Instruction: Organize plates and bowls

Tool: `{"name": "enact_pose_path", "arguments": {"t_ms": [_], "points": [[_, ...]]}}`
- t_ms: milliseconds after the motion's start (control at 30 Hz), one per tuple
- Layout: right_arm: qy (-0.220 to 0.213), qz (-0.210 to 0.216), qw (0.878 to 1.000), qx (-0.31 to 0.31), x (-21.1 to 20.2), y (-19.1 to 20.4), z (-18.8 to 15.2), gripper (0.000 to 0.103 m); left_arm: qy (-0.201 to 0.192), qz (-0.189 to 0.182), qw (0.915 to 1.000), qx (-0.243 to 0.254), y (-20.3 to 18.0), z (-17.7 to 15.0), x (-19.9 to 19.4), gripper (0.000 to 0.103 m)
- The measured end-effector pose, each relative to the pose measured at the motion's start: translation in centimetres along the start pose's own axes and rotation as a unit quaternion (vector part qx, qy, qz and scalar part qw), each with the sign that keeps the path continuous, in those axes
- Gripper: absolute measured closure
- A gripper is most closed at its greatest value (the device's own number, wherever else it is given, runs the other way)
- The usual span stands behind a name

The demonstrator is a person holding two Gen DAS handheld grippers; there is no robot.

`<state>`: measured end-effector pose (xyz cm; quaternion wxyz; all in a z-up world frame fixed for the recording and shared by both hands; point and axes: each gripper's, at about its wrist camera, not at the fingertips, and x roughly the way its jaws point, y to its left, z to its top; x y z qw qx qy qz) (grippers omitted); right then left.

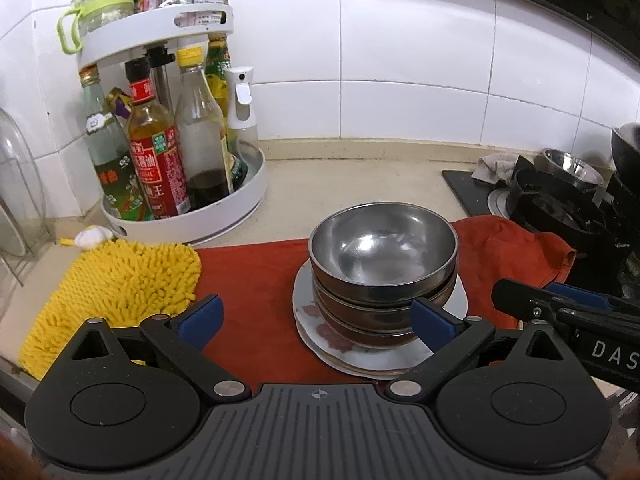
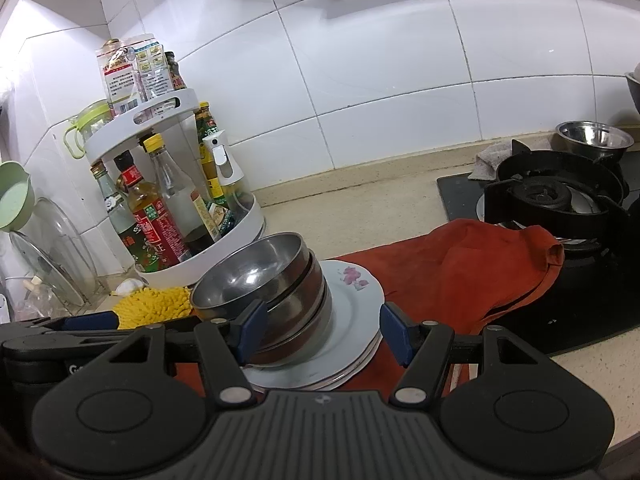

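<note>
Left wrist view: both tongs released beside a stack of steel bowls on plates.

Left tongs (image 1: pixel 316 320) sit low and level, blue pads spread wide, nothing between them; the right pad lies just before the stacked bowls (image 1: pixel 383 276), whether touching I cannot tell. Right tongs (image 2: pixel 322 330) come in from the stove side, also released, their left pad against the lower bowls' wall and the right pad near the rim of the plates (image 2: pixel 356 320). The bowls are nested, shiny and round, resting on white plates with a pink flower print, all on a red cloth (image 1: pixel 256 280) over the beige surface (image 1: pixel 352 176). A fuzzy yellow mitt (image 1: pixel 116 288) lies left, a white bottle rack (image 1: pixel 188 216) behind it, the black stove (image 2: pixel 560 208) right. Bare surface lies between rack and stove.
</note>
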<state>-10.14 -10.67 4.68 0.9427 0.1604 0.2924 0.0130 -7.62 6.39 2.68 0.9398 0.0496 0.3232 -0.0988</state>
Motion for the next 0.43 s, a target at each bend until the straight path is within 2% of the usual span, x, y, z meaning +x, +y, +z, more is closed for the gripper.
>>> {"name": "enact_pose_path", "arguments": {"t_ms": [433], "points": [[0.000,0.012,1.000,-0.008,-0.01,0.77,-0.14,0.046,-0.028,0.018,0.9994,0.007,0.55,-0.35,-0.79,0.002]]}}
